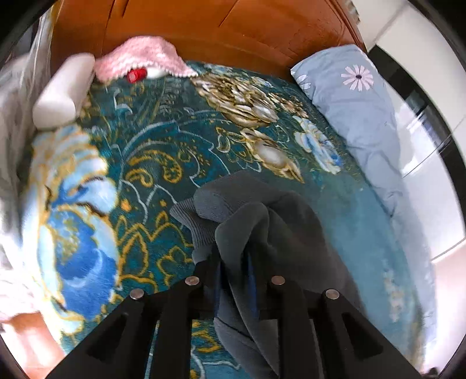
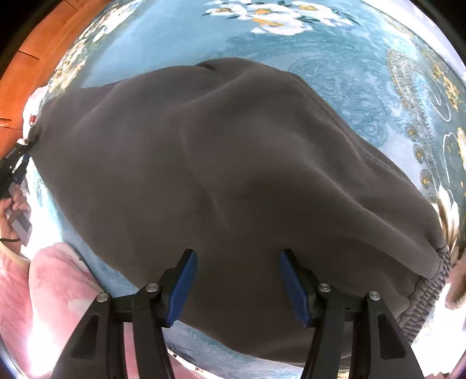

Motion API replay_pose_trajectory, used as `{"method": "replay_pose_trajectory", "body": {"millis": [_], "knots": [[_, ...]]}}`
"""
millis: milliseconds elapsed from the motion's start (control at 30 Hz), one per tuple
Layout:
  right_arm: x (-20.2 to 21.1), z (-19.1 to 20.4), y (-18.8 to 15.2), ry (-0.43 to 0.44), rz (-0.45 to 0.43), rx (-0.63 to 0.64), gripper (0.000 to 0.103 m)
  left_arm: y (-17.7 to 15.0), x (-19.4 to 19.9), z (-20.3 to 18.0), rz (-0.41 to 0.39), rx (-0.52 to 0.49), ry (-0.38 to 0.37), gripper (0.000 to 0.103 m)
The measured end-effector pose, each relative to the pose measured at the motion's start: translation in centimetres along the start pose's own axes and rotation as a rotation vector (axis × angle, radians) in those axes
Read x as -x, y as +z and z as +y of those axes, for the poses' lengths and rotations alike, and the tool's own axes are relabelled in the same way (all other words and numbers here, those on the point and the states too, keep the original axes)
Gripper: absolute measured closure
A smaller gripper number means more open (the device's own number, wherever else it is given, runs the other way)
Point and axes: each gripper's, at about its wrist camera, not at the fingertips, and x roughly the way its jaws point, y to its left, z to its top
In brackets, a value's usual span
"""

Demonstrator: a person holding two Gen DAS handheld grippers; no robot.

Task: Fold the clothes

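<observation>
- Grey sweatshirt point(image 2: 227, 180) lay spread across the bed's teal floral blanket point(image 1: 163, 140), filling most of the right wrist view, its ribbed hem point(image 2: 428, 294) at the lower right.
- Right gripper point(image 2: 237, 284) hovered over the near part of the garment with its jaws wide apart; the blue pads point(image 2: 182, 287) gripped nothing.
- Left gripper point(image 1: 233, 271) had its jaws closed on a bunched fold of the same sweatshirt point(image 1: 250, 221), the cloth rising in a ridge between the fingers and draping down toward the camera, a ribbed cuff point(image 1: 192, 221) showing to the left of the pinch.
- In the right wrist view, the left gripper point(image 2: 17, 157) appeared at the far left edge, pinching the garment's corner, with a hand point(image 2: 11, 210) behind it.
- A light blue pillow with a daisy print point(image 1: 358, 108) lay along the right side of the bed, and a pink knitted item point(image 1: 142, 58) rested against the wooden headboard point(image 1: 233, 26).
- A white oblong cushion point(image 1: 64, 90) sat just left of the pink item.
- Pink quilted fabric point(image 2: 58, 291) showed at the lower left of the right wrist view.
</observation>
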Motion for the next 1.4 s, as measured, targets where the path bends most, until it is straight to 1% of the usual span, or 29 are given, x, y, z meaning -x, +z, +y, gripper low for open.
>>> {"method": "replay_pose_trajectory", "body": {"millis": [33, 67, 100, 133, 167, 200, 367, 500, 533, 567, 600, 633, 667, 700, 767, 833, 933, 1067, 1133, 1200, 1267, 1333, 1400], "knots": [[0.0, -0.2, -0.1, 0.002, 0.000, -0.001, 0.040, -0.1, 0.1, -0.4, -0.006, -0.026, 0.030, 0.081], [-0.1, -0.3, -0.1, 0.005, 0.000, -0.002, 0.040, -0.2, 0.1, -0.7, -0.008, -0.050, 0.058, 0.078], [-0.1, -0.4, -0.2, 0.009, 0.000, -0.005, 0.040, -0.1, 0.1, -0.7, -0.006, -0.052, 0.075, 0.074], [-0.1, -0.6, -0.2, 0.011, 0.000, -0.005, 0.040, -0.1, 0.0, -0.1, -0.001, -0.020, 0.074, 0.070], [-0.1, -0.8, -0.3, 0.013, 0.000, -0.005, 0.040, -0.1, -0.1, 0.7, 0.005, 0.024, 0.064, 0.061], [-0.1, -1.0, -0.3, 0.015, 0.000, -0.005, 0.040, 0.0, -0.2, 1.4, 0.011, 0.068, 0.054, 0.056], [-0.4, -1.7, -0.5, 0.023, 0.003, -0.009, 0.040, -0.3, -1.8, 4.6, 0.077, 0.241, -0.060, 0.051], [-0.4, -2.4, -0.6, 0.030, 0.003, -0.014, 0.040, -0.3, -3.2, 6.6, 0.123, 0.412, -0.201, 0.051], [-0.4, -2.5, -0.6, 0.032, 0.003, -0.015, 0.040, -0.3, -3.5, 7.0, 0.135, 0.454, -0.235, 0.052], [-0.3, -2.7, -0.7, 0.034, 0.002, -0.017, 0.040, -0.3, -3.7, 7.2, 0.144, 0.485, -0.260, 0.056], [-0.4, -2.6, -0.7, 0.036, 0.000, -0.019, 0.040, -0.4, -4.0, 7.2, 0.154, 0.509, -0.284, 0.072], [-0.3, -2.6, -0.7, 0.040, -0.002, -0.022, 0.040, -0.5, -4.1, 7.1, 0.161, 0.532, -0.298, 0.077], [-0.3, -2.8, -0.8, 0.049, -0.005, -0.025, 0.040, -0.6, -4.2, 6.9, 0.165, 0.555, -0.304, 0.078], [-0.2, -3.0, -0.9, 0.058, -0.008, -0.028, 0.040, -0.6, -4.0, 6.7, 0.161, 0.570, -0.306, 0.082], [0.0, -3.6, -1.1, 0.077, -0.018, -0.033, 0.040, -0.5, -3.2, 6.2, 0.146, 0.590, -0.305, 0.087], [0.3, -4.3, -1.3, 0.097, -0.030, -0.039, 0.040, 0.1, -1.6, 4.6, 0.109, 0.525, -0.292, 0.088], [0.5, -5.0, -1.8, 0.127, -0.050, -0.058, 0.040, 1.5, 1.8, 0.5, 0.040, 0.368, -0.300, 0.089], [0.9, -6.6, -2.3, 0.179, -0.080, -0.095, 0.040, 2.6, 7.2, -6.7, -0.053, 0.105, -0.354, 0.090], [1.4, -7.6, -2.4, 0.194, -0.110, -0.104, 0.040, 2.3, 10.2, -11.1, -0.093, -0.054, -0.397, 0.090], [1.8, -8.2, -2.6, 0.209, -0.133, -0.117, 0.040, 0.8, 12.5, -15.0, -0.114, -0.201, -0.435, 0.090], [2.0, -9.9, -2.6, 0.223, -0.148, -0.134, 0.040, -1.4, 13.8, -18.0, -0.113, -0.307, -0.457, 0.089], [2.2, -11.6, -2.7, 0.237, -0.162, -0.150, 0.040, -4.7, 14.0, -20.7, -0.084, -0.415, -0.434, 0.089], [2.4, -13.3, -2.7, 0.251, -0.176, -0.167, 0.040, -8.3, 13.4, -22.8, -0.035, -0.493, -0.401, 0.089]]}}
